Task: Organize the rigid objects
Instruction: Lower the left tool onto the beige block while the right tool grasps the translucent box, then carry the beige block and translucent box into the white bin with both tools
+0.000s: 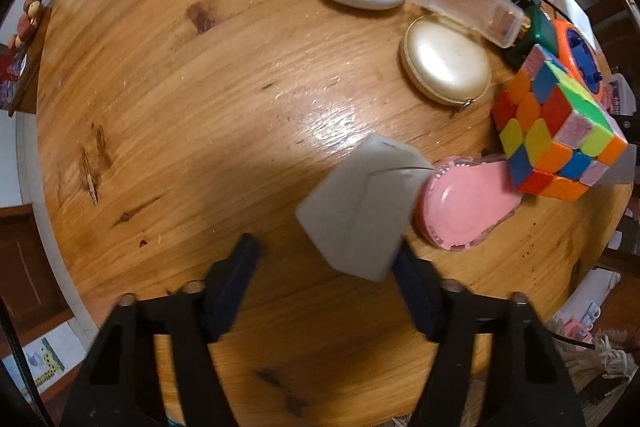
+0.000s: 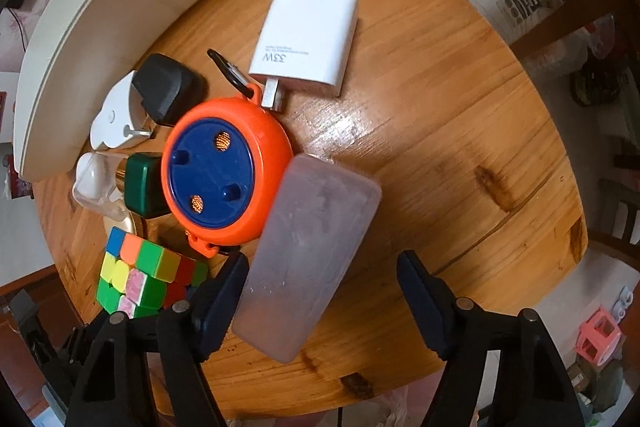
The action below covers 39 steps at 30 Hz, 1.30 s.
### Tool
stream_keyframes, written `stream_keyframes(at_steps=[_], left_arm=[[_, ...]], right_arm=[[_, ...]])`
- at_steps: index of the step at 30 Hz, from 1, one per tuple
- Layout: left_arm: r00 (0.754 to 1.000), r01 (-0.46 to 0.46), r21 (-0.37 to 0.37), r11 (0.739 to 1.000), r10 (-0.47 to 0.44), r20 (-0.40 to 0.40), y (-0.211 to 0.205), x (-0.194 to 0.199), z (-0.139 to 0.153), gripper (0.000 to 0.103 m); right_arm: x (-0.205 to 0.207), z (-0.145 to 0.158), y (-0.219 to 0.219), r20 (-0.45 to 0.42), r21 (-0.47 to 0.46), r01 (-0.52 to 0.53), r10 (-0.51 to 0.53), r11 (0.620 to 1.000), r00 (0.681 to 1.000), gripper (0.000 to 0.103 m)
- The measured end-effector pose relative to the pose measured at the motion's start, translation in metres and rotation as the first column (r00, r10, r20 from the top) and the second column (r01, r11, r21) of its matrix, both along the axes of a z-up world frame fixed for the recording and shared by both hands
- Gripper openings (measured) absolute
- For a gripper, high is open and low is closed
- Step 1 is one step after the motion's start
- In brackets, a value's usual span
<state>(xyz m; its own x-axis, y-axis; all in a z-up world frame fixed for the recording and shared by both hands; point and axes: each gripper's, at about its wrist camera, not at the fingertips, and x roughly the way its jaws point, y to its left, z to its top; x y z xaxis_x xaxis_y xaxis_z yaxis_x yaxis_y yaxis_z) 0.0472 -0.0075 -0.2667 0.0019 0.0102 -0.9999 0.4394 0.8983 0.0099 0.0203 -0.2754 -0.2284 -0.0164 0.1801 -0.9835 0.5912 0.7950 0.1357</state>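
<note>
Wooden counter (image 1: 180, 87) fills both views. Only the left view shows the grey box (image 1: 360, 211) against the left claw's (image 1: 324, 263) right pad, jaws part-open. Only the right view shows the frosted case (image 2: 308, 251) between the right claw's (image 2: 320, 279) spread jaws, touching the left pad.

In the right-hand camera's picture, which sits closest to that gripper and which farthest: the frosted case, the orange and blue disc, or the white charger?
From the right gripper:
1. Frosted case, lying between the fingers, nearer the left one.
2. Orange and blue disc, just beyond and to the left, beside the case.
3. White charger, farthest, up toward the table's far side.
</note>
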Motion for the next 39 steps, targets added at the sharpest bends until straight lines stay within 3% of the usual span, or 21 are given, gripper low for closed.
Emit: stream_keyframes(at_steps=[1, 3, 4, 7, 14, 17, 19, 27, 29, 31, 33, 39], left_arm=[[1.0, 0.001, -0.003, 1.0, -0.001, 0.002, -0.002, 0.0, 0.003, 0.041], [1.0, -0.008, -0.008, 1.0, 0.008, 0.0, -0.003, 0.001, 0.006, 0.024], [1.0, -0.016, -0.012, 1.0, 0.016, -0.006, 0.005, 0.003, 0.013, 0.02], [0.998, -0.062, -0.041, 0.997, 0.061, -0.022, 0.013, 0.004, 0.014, 0.004], [0.997, -0.083, -0.09, 0.993, 0.082, -0.008, 0.036, -0.008, 0.017, 0.004], [0.998, -0.056, -0.074, 0.996, 0.056, 0.005, 0.037, -0.011, 0.024, 0.007], [0.999, -0.037, -0.07, 0.997, 0.037, 0.005, 0.036, -0.01, 0.027, 0.018], [0.998, 0.054, -0.041, 0.998, -0.055, -0.032, 0.019, 0.007, 0.028, 0.018], [0.995, 0.088, -0.036, 0.996, -0.089, -0.036, 0.018, 0.014, 0.03, 0.025], [0.993, 0.118, -0.023, 0.993, -0.119, -0.02, 0.012, 0.02, 0.029, 0.057], [0.988, 0.152, -0.031, 0.988, -0.153, -0.006, 0.01, 0.026, 0.031, 0.072], [0.979, 0.204, -0.008, 0.979, -0.204, 0.011, 0.003, 0.049, 0.037, 0.072]], right_arm=[[0.0, -0.001, 0.0, -0.003, 0.003, 0.0, 0.0, 1.0, 1.0, 0.067], [0.0, -0.003, 0.0, -0.009, 0.023, 0.0, 0.0, 1.0, 1.0, 0.056], [0.0, -0.004, 0.002, -0.008, 0.032, 0.002, -0.002, 0.999, 1.0, 0.044], [-0.005, -0.002, 0.002, -0.004, 0.034, 0.006, -0.006, 0.999, 1.0, 0.039], [-0.018, 0.0, -0.009, 0.012, 0.064, 0.009, -0.01, 0.998, 1.0, 0.035], [-0.023, 0.0, -0.016, 0.014, 0.067, 0.003, -0.004, 0.998, 1.0, 0.035], [-0.024, -0.003, -0.021, 0.014, 0.076, 0.002, -0.003, 0.997, 1.0, 0.035], [-0.041, -0.01, -0.026, 0.012, 0.103, -0.027, 0.026, 0.994, 1.0, 0.035], [-0.044, -0.011, -0.027, 0.015, 0.103, -0.037, 0.036, 0.994, 0.999, 0.035], [-0.046, -0.01, -0.025, 0.018, 0.102, -0.042, 0.04, 0.994, 0.999, 0.035], [-0.048, -0.011, -0.021, 0.021, 0.104, -0.041, 0.039, 0.994, 0.999, 0.035], [-0.048, -0.015, -0.018, 0.025, 0.11, -0.036, 0.033, 0.993, 0.999, 0.035]])
